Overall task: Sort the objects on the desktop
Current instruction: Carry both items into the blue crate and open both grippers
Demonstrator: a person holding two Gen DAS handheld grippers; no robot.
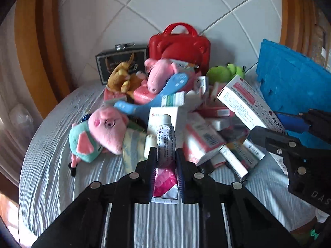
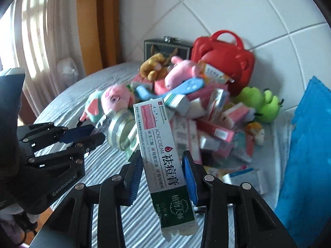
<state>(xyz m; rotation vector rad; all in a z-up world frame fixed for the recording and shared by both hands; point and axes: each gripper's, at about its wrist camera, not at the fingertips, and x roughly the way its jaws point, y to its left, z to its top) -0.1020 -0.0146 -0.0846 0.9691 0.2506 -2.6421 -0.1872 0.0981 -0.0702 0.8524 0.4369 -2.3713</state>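
My left gripper (image 1: 166, 155) is shut on a silver and pink ointment tube (image 1: 165, 142), held above the striped cloth; it also shows at the left of the right wrist view (image 2: 91, 134). My right gripper (image 2: 163, 161) is shut on a long white and green acne cream box (image 2: 161, 150), raised above the table; the box shows at the right of the left wrist view (image 1: 246, 105). A heap of medicine boxes (image 1: 204, 138) and plush toys lies behind: a pink pig plush (image 1: 103, 132), another pink pig (image 1: 161, 74), a green frog plush (image 1: 225, 72).
A red plastic case (image 1: 180, 45) and a dark framed box (image 1: 122, 60) stand at the back by the tiled wall. A blue foam sheet (image 1: 293, 78) leans at the right. A blue spoon-shaped toy (image 1: 155, 97) lies on the pile. Wooden frames flank the table.
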